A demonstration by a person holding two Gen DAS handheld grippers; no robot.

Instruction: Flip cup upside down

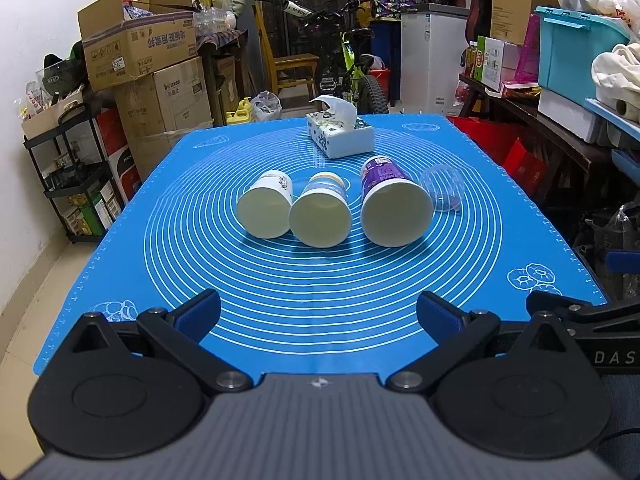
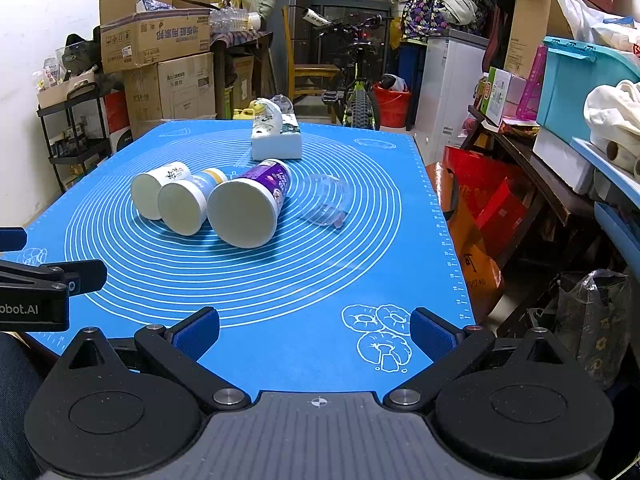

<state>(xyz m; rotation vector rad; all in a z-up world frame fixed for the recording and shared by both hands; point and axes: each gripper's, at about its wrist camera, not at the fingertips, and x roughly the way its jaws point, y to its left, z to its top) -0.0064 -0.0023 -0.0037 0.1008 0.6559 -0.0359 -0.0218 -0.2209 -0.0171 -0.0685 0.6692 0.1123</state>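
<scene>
You are working under bright, even indoor light that seems to fall from overhead, so the blue mat (image 1: 320,280) reads vivid and its white rings stay crisp in both wrist views. Shadows are short and soft: look for the dim patches just under the three paper cups (image 1: 320,216) and beside the tissue box (image 2: 276,140). The white wall (image 1: 36,32) at upper left is nearly blown out. The clear plastic cup (image 2: 326,204) catches faint highlights. Fisheye distortion bends the tabletop edges and the stacked cardboard boxes (image 2: 160,40), and the corners of each frame fall off to black.
</scene>
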